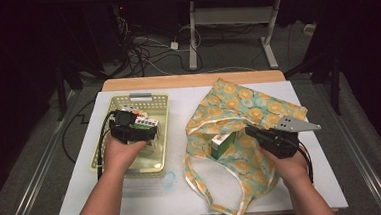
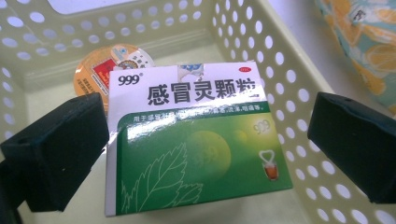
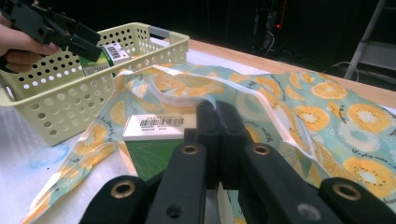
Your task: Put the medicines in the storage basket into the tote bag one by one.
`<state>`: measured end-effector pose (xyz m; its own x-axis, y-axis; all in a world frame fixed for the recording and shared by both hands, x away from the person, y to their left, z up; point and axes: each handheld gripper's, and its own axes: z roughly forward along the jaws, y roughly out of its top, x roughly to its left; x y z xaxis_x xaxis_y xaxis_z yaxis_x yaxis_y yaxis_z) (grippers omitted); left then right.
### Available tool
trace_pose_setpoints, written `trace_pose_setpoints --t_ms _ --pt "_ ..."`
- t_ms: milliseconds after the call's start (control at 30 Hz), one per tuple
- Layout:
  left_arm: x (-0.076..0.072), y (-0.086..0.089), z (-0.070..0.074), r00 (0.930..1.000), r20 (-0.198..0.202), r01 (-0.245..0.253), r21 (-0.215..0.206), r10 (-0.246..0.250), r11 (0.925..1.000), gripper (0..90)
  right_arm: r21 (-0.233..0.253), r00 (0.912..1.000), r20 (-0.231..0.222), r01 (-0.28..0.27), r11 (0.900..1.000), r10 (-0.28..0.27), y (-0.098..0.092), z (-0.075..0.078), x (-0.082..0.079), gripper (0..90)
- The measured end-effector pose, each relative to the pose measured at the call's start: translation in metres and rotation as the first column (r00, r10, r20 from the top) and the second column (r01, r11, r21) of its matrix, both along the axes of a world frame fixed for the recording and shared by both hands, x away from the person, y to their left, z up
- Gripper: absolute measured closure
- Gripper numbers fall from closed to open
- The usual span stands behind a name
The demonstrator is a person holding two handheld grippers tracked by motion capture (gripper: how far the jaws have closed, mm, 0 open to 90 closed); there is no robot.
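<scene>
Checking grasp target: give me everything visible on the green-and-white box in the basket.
The green-and-white box is a carton, seemingly glossy card: white top band with "999" and bold Chinese characters, green lower face with a leaf outline, a pale disc and a small cup picture. It stands tilted inside the perforated yellow basket, in front of a round orange-labelled lid. The left gripper straddles it, jaws open; whether the left jaw touches its edge cannot be told.

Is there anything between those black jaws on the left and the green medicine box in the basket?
Nothing visible. In the left gripper view the green box stands between the open jaws of the left gripper, inside the yellow basket; a round orange packet lies behind it.
</scene>
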<state>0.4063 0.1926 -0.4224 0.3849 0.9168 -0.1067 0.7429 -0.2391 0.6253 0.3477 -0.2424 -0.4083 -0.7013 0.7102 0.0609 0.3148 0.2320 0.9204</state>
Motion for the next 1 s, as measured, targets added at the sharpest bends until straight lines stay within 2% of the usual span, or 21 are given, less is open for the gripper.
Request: trace_pose_setpoints --t_ms 100,333,433,567,667,833,1000 --pt "0.002 -0.002 -0.002 1.0000 0.002 -0.006 0.028 0.006 0.9996 0.0 -0.001 1.0000 -0.001 0.000 1.000 0.000 0.000 0.000 0.000 90.0" --pt "0.005 -0.002 -0.001 0.9997 0.007 -0.025 0.059 0.024 0.9980 0.0 0.000 1.0000 -0.002 0.002 1.000 -0.002 0.000 0.000 0.000 90.0" --pt "0.007 -0.001 -0.005 0.9996 -0.022 -0.017 0.069 0.019 0.9975 0.0 0.000 1.0000 -0.001 0.003 1.000 -0.003 -0.001 0.000 0.000 90.0" --pt "0.008 -0.003 -0.007 0.9991 -0.041 -0.009 0.077 0.012 0.9970 0.0 -0.001 1.0000 -0.001 0.003 1.000 -0.003 -0.001 0.000 0.000 90.0" --pt "0.010 -0.005 -0.011 0.9980 -0.062 -0.009 0.100 0.015 0.9950 0.0 -0.001 1.0000 -0.001 0.002 1.000 -0.002 -0.001 0.000 0.000 90.0" --pt "0.014 -0.008 -0.017 0.9935 -0.113 0.002 0.111 0.010 0.9938 0.0 0.001 1.0000 0.001 0.002 1.000 -0.002 -0.001 0.000 0.000 90.0" --pt "0.014 -0.007 -0.018 0.9900 -0.140 0.005 0.115 0.011 0.9934 0.0 0.001 1.0000 0.001 0.001 1.000 -0.001 -0.001 0.000 0.000 90.0"
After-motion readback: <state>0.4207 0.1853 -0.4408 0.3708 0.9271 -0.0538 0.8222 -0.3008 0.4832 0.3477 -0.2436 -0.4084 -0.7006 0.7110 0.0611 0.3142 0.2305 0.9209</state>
